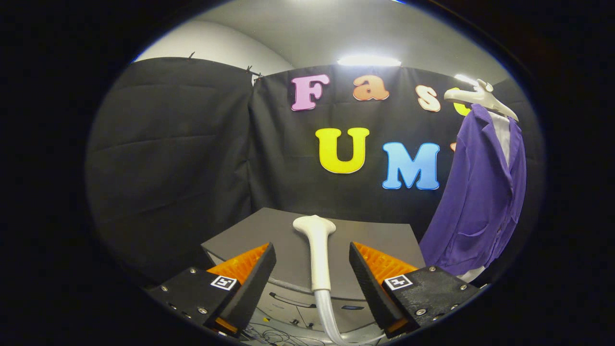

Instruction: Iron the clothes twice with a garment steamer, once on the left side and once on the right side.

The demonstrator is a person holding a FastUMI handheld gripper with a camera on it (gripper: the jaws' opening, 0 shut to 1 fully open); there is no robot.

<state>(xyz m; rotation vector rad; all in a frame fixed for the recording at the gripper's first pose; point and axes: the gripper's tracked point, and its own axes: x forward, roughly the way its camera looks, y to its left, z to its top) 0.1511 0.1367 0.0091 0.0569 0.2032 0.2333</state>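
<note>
Straddling steamer head [315, 250], gripper [312, 269] spread, untouching; purple jacket [480, 192] beyond, grey table [384, 240] beneath

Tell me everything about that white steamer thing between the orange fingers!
The steamer head is a smooth white wand, plastic by the look, with a wider flat nozzle on top. It stands upright on a grey box, and a clear ribbed hose runs down from its bottom end. It sits between the open fingers of the gripper, and neither finger touches it. A purple jacket hangs on a hanger off to the right, beyond the fingers.
</note>
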